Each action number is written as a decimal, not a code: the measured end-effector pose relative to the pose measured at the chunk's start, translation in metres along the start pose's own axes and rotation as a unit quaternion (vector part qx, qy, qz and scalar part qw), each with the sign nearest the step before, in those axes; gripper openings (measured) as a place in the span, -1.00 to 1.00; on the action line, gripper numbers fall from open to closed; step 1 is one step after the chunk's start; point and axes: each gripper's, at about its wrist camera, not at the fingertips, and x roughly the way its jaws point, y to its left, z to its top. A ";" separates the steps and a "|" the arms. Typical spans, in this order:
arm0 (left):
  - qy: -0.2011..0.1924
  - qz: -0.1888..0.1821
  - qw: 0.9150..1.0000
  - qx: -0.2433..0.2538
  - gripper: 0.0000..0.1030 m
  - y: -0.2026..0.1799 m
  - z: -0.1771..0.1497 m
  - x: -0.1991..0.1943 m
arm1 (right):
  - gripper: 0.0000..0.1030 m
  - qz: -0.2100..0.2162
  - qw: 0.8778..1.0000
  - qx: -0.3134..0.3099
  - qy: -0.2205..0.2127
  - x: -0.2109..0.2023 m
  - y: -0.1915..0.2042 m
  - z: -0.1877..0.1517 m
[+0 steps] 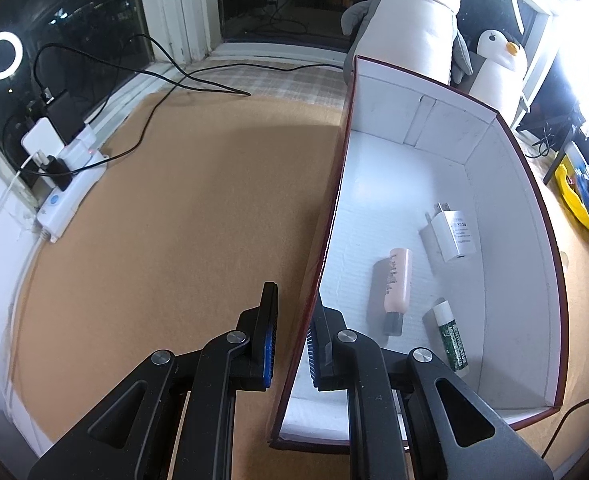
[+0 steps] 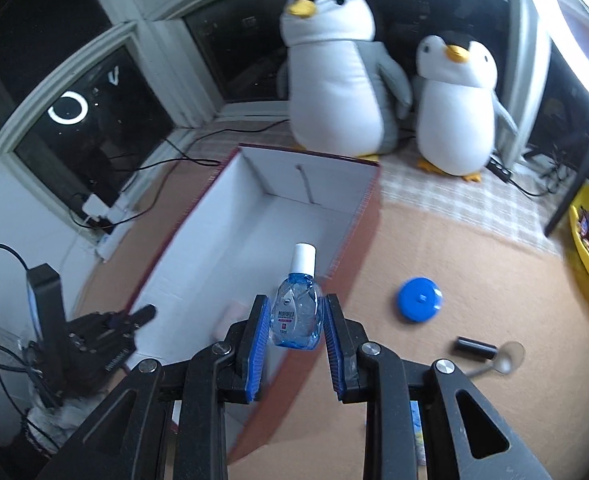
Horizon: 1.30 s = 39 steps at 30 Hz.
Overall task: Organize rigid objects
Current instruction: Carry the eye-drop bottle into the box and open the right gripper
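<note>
Right wrist — bottle (image 2: 296,312) gripped, box (image 2: 254,216) blurred

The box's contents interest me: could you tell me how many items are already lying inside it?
3: a white charger farthest in, a pink tube beside it, a green-and-white stick nearest. The left gripper may hide more.

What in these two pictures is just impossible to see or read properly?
- Left wrist view: the print on the pink tube, white charger and green stick is too small to read.
- Left wrist view: the box has its near corner hidden behind the left gripper.
- Right wrist view: the box floor near the right gripper is hidden by the blue bottle.
- Right wrist view: the small black object is motion-blurred.
</note>
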 end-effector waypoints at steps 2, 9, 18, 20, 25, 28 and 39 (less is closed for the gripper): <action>-0.001 -0.003 1.000 0.000 -0.76 0.001 -0.001 -0.001 | -0.53 0.004 1.000 -0.008 0.004 0.009 0.012 0.006; -0.003 -0.016 1.000 -0.001 -0.75 0.006 -0.003 -0.003 | -0.53 0.016 0.999 -0.010 0.047 0.062 0.041 0.025; -0.002 -0.030 1.000 -0.004 -0.75 0.010 -0.004 -0.001 | -0.53 0.000 0.996 -0.011 0.091 0.114 0.049 0.033; -0.001 -0.030 1.000 -0.004 -0.75 0.010 -0.004 0.000 | -0.53 -0.004 0.995 -0.014 0.095 0.119 0.049 0.034; 0.001 -0.033 0.999 -0.004 -0.75 0.011 -0.004 0.001 | -0.53 -0.012 0.995 -0.018 0.101 0.132 0.051 0.036; 0.001 -0.033 0.999 -0.005 -0.75 0.011 -0.004 0.001 | -0.52 -0.011 0.994 -0.023 0.102 0.135 0.052 0.036; 0.003 -0.028 1.000 -0.004 -0.75 0.010 -0.007 0.000 | -0.26 -0.001 0.996 -0.022 0.083 0.122 0.048 0.038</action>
